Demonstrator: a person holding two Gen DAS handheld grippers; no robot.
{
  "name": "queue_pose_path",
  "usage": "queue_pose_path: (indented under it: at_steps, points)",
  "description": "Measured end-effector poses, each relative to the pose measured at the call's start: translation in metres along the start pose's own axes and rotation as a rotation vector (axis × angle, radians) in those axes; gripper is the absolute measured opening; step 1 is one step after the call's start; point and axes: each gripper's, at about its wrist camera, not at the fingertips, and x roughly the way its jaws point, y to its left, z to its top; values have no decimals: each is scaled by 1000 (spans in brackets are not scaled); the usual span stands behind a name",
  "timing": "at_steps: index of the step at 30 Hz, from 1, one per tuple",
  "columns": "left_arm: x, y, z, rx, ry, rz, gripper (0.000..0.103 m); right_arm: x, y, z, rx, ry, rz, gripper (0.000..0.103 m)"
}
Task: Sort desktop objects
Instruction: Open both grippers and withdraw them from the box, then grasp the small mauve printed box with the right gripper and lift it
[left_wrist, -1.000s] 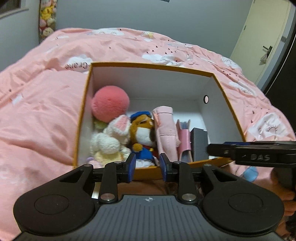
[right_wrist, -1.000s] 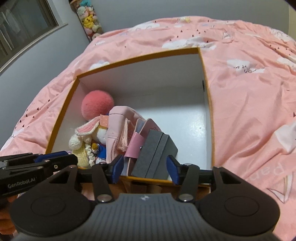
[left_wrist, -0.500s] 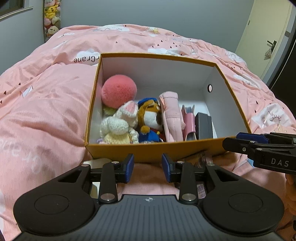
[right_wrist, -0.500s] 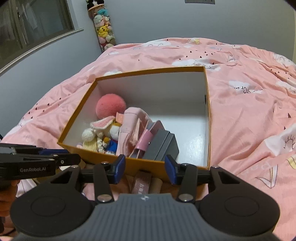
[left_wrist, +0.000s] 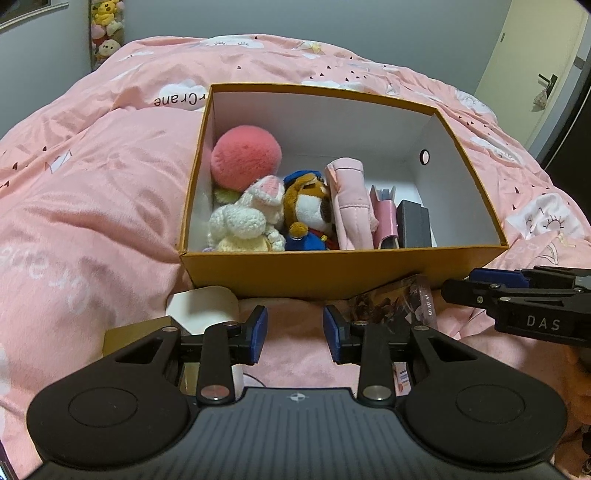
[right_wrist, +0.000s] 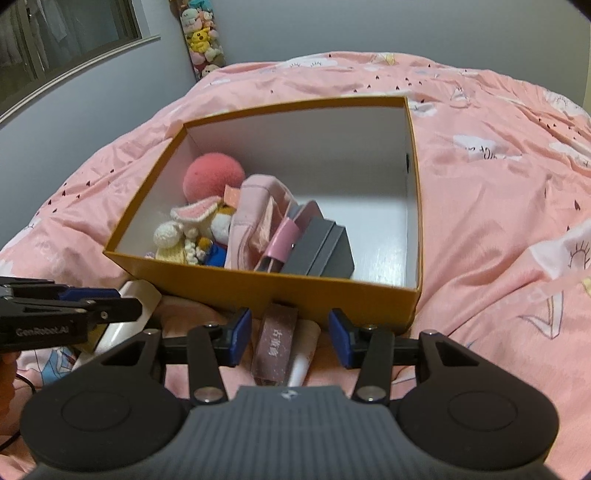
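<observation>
**Both grippers back off the box**

The orange box on the pink duvet now sits farther off (soft toys and cases already inside). The left gripper and right gripper have drawn back — jaws part-open, holding nothing. The pink carton and white tube lie unsorted under the right one — probably next.
</observation>
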Motion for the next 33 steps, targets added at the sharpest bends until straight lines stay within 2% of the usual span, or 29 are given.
queue_pose_path:
  at_steps: [9, 16, 18, 20, 23, 28, 33]
  points:
    - [1, 12, -2, -26, 12, 26, 38, 15, 8, -7, -36, 36, 10, 45]
    - [-12, 28, 5, -47, -25, 55, 38, 30, 6, -9, -28, 76, 17, 42]
    - [-16, 34, 8, -56, -32, 74, 41, 33, 7, -10, -25, 80, 23, 40]
    - [-19, 41, 11, -64, -30, 94, 51, 35, 9, -10, -30, 82, 32, 33]
    - [-21, 47, 12, -63, -7, 127, 51, 39, 14, -9, -48, 83, 35, 30]
    - [-18, 58, 10, -81, 48, 190, 51, 53, 20, -9, -60, 112, 27, 30]
    - [-15, 54, 3, -23, 117, 231, 52, 45, 23, -10, -76, 90, 40, 28]
